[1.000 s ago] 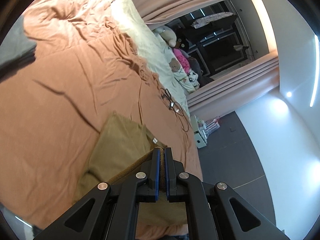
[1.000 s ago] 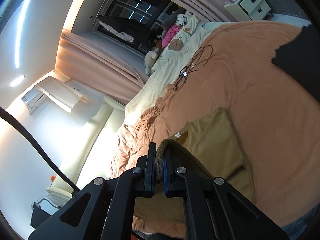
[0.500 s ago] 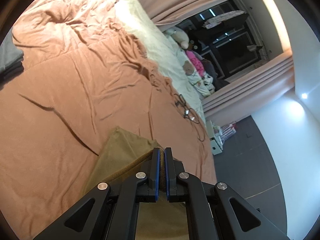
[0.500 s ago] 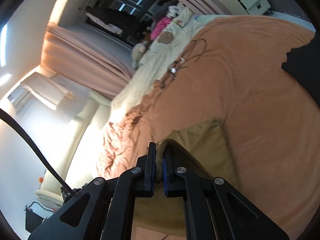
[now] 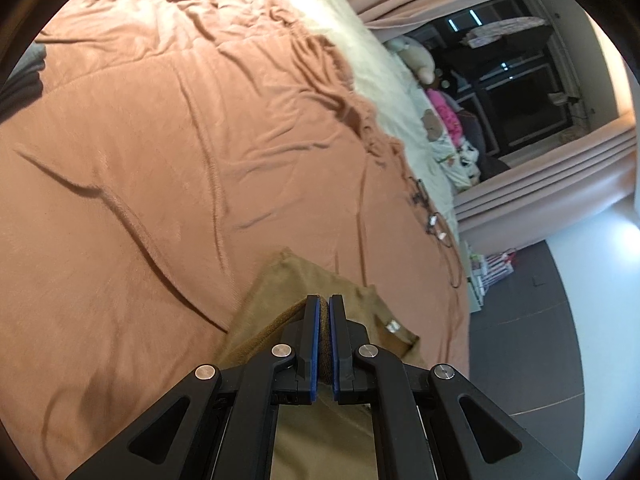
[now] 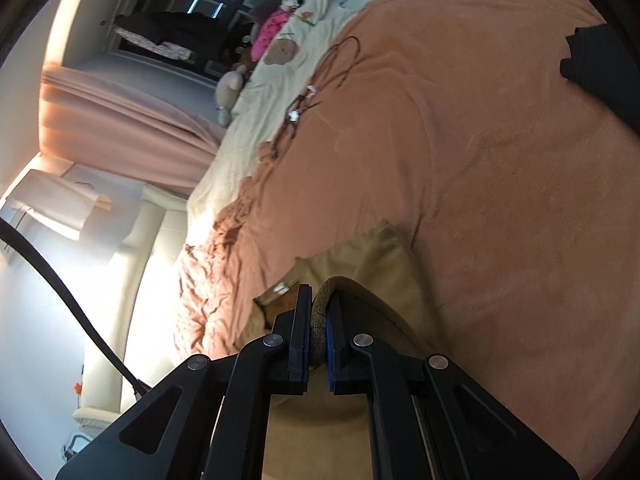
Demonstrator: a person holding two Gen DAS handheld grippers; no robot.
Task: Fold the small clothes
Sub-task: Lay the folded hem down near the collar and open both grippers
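Angled downward over the bed [image 5: 160, 160]. Left gripper [image 5: 324, 304] and right gripper [image 6: 319, 292] fingers clamped on the olive garment [image 5: 288, 284] hem. Rest draped on the bedspread below.

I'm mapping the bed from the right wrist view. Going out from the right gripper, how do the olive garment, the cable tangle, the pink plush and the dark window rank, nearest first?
1. Olive garment: pinched in the right gripper.
2. Cable tangle: mid-bed, on the orange blanket's edge.
3. Pink plush: at the bed's far end.
4. Dark window: beyond the bed, upper left.
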